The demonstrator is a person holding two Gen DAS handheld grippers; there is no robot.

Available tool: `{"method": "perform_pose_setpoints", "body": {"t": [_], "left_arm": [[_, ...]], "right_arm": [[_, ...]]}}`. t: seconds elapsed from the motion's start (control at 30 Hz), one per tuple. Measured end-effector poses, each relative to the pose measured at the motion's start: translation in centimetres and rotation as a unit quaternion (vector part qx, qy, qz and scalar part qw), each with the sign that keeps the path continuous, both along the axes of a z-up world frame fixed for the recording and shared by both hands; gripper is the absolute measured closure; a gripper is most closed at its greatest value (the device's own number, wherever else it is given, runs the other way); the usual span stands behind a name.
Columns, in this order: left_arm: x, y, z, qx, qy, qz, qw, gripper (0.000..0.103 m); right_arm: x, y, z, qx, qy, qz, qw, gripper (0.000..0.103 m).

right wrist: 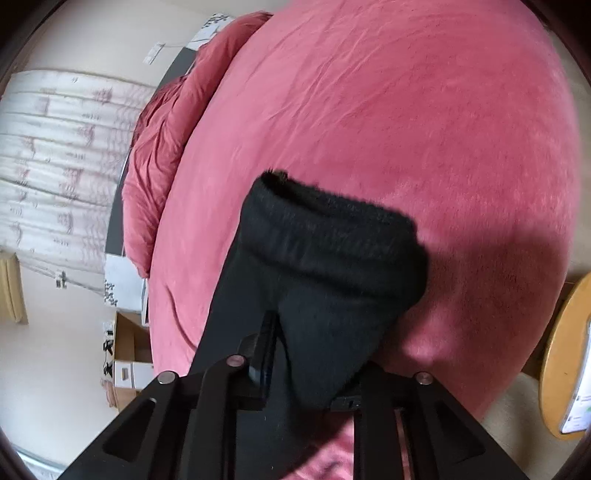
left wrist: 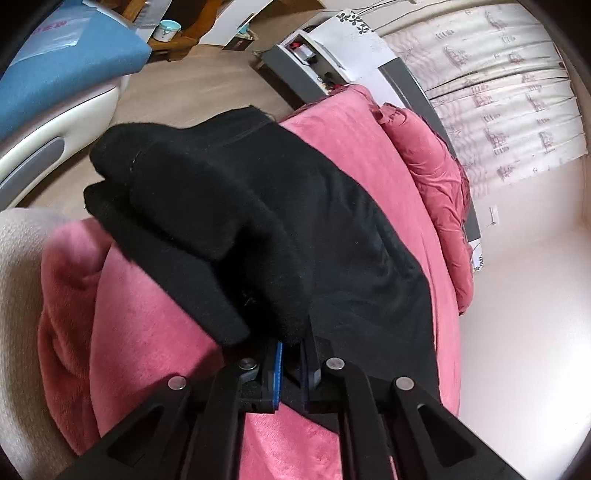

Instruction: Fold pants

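Left wrist: gripper (left wrist: 291, 354) pinching pants (left wrist: 236, 206).

The pants (left wrist: 280, 221) lie on the bed cover (left wrist: 155, 332), with a bunched quilt (left wrist: 436, 177) beyond them.

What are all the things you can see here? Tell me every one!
pants: one pair, black, lying on the blanket, gripped at two spots
blanket: one, pink, spread over the bed
quilt: one, darker pink, bunched along the bed's far edge
curtain: one, white with a faint print, on the wall past the bed
cushion: one, blue, upper left in the left view
cup: one, teal and white, on the floor at the back
boxes: a few, cardboard and white, on the floor beside the bed
round table: one, wooden, right edge of the right view
left gripper: one, black, fingers shut on the pants
right gripper: one, black, fingers shut on the pants
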State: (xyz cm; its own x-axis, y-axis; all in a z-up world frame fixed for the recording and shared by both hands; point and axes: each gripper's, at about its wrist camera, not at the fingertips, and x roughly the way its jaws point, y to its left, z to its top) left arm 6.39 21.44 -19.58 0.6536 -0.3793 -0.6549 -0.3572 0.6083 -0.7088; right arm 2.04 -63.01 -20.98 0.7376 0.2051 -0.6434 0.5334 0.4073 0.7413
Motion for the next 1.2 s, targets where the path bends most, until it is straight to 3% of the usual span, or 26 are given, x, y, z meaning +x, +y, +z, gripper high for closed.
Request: {"method": "perform_pose_setpoints", "body": {"t": [0.03, 0.07, 0.13, 0.23, 0.3, 0.37, 0.5, 0.57, 0.63, 0.7, 0.77, 0.8, 0.9, 0.93, 0.97, 1.0, 1.1, 1.2], "left_arm": [[-0.1, 0.4, -0.2, -0.013, -0.002, 0.008, 0.9999, 0.096], [-0.2, 0.5, -0.2, -0.021, -0.005, 0.013, 0.9997, 0.096], [-1.2, 0.6, 0.4, -0.029, -0.029, 0.025, 0.9989, 0.097], [-2.5, 0.6, 3.1, -0.003, -0.106, 0.042, 0.9935, 0.096], [-2.7, 0.6, 3.9, 0.012, -0.128, 0.041, 0.9909, 0.096], [-2.8, 0.5, 3.8, 0.031, -0.120, 0.037, 0.9916, 0.096], [-2.7, -0.1, 1.4, 0.032, -0.064, 0.029, 0.9970, 0.096], [-2.8, -0.6, 0.1, 0.035, -0.042, 0.037, 0.9978, 0.096], [-2.4, -0.7, 0.1, 0.038, -0.038, 0.038, 0.9978, 0.096], [-2.5, -0.7, 0.3, 0.044, -0.035, 0.038, 0.9977, 0.096], [-2.5, -0.7, 0.4, 0.045, -0.033, 0.039, 0.9977, 0.095], [-2.6, -0.7, 0.4, 0.043, -0.035, 0.039, 0.9977, 0.093], [-2.7, -0.7, 0.4, 0.045, -0.032, 0.040, 0.9977, 0.091], [-2.6, -0.8, 0.3, 0.045, -0.032, 0.037, 0.9978, 0.091], [-2.5, -0.6, 0.3, 0.042, -0.033, 0.037, 0.9979, 0.092], [-2.5, -0.4, 0.4, 0.036, -0.031, 0.040, 0.9981, 0.095], [-3.1, 0.2, 1.0, 0.014, -0.028, 0.050, 0.9983, 0.096], [-3.4, 0.1, 2.3, 0.029, -0.035, 0.042, 0.9981, 0.096]], "right_arm": [[0.4, -0.2, 0.7, -0.006, 0.004, 0.001, 1.000, 0.082], [1.0, -0.2, 1.7, -0.016, 0.008, 0.002, 1.000, 0.096], [2.1, 0.1, 4.3, -0.033, -0.014, 0.015, 0.999, 0.097], [3.5, 1.5, 9.2, -0.064, -0.118, 0.039, 0.990, 0.097], [3.0, 1.7, 10.9, -0.099, -0.177, 0.048, 0.978, 0.097], [3.4, 1.0, 9.6, -0.102, -0.162, 0.041, 0.981, 0.097], [3.9, -0.7, 2.3, -0.052, -0.049, 0.024, 0.997, 0.096], [3.4, -1.1, 0.3, -0.036, -0.026, 0.018, 0.999, 0.094], [2.7, -1.7, -0.4, -0.011, -0.047, -0.002, 0.999, 0.092], [1.7, -1.5, -0.8, 0.019, -0.064, -0.024, 0.998, 0.081], [0.5, -1.2, -0.5, 0.035, -0.080, -0.035, 0.996, 0.060], [-0.3, -0.9, -0.5, 0.034, -0.081, -0.036, 0.995, 0.056], [-1.7, 0.6, 0.6, 0.009, -0.071, -0.034, 0.997, 0.053], [-1.6, 1.0, 0.9, -0.006, -0.059, -0.028, 0.998, 0.061], [-1.6, 1.3, 1.1, -0.025, -0.040, -0.017, 0.999, 0.091], [-1.3, 1.5, 1.2, -0.038, -0.020, -0.006, 0.999, 0.096], [-1.2, 1.6, 3.1, -0.070, -0.019, 0.002, 0.997, 0.096], [-1.0, 2.1, 4.6, -0.109, -0.020, 0.009, 0.994, 0.097]]}}
